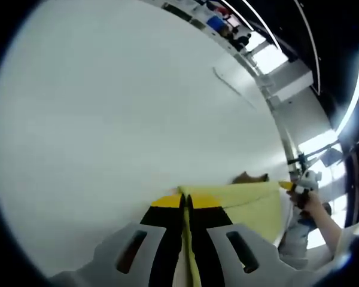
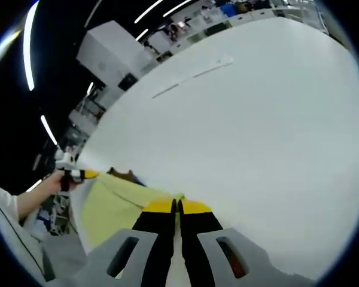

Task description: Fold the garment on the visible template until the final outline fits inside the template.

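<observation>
Both claws pinch the yellow garment [image 1: 251, 200]: the left claw [image 1: 185, 203] at lower centre, the right claw [image 2: 177, 206] likewise, above the white table [image 2: 257, 131].

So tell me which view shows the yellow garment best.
The right gripper view: the yellow garment spreads out broadly there, stretched from the right gripper toward the left gripper. The left gripper view shows a narrower strip running from the left gripper's shut jaws.
</observation>
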### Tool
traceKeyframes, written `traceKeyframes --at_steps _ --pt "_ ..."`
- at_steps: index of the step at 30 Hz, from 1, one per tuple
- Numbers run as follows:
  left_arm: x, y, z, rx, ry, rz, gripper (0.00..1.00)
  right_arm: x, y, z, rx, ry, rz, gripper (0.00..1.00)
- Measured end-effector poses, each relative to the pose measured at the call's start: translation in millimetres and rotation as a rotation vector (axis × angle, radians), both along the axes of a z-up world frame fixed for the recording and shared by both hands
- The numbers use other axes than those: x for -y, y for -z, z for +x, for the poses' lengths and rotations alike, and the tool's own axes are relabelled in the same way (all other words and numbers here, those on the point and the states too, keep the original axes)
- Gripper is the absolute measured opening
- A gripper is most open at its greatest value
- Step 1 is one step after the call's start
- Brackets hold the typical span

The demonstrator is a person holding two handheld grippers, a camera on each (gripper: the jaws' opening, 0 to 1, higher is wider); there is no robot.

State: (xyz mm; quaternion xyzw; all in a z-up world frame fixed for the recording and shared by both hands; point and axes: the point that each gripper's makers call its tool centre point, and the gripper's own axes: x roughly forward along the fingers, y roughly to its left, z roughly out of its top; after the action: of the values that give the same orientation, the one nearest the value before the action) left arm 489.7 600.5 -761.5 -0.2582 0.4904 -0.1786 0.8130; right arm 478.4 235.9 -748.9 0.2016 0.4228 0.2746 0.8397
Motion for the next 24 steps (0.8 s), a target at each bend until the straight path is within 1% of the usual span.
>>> traceKeyframes --at_steps 6,9,16,24 --pt "1.0 -0.1 0.7 0.003 0.005 0.002 0.00 -0.1 5.2 0.8 -0.004 0.008 -0.011 0.03" --pt "0.8 0.0 0.7 0.005 0.003 0.003 0.00 -1.7 7.6 0.2 0.009 -0.011 -0.047 0.03" --pt "0.9 0.5 1.1 0.005 0.008 0.006 0.00 -0.5 9.4 0.0 0.002 0.008 -0.042 0.03" --pt "2.7 -0.2 -0.5 0.026 0.052 0.033 0.00 -0.6 8.0 -0.8 0.023 0.005 -0.060 0.03"
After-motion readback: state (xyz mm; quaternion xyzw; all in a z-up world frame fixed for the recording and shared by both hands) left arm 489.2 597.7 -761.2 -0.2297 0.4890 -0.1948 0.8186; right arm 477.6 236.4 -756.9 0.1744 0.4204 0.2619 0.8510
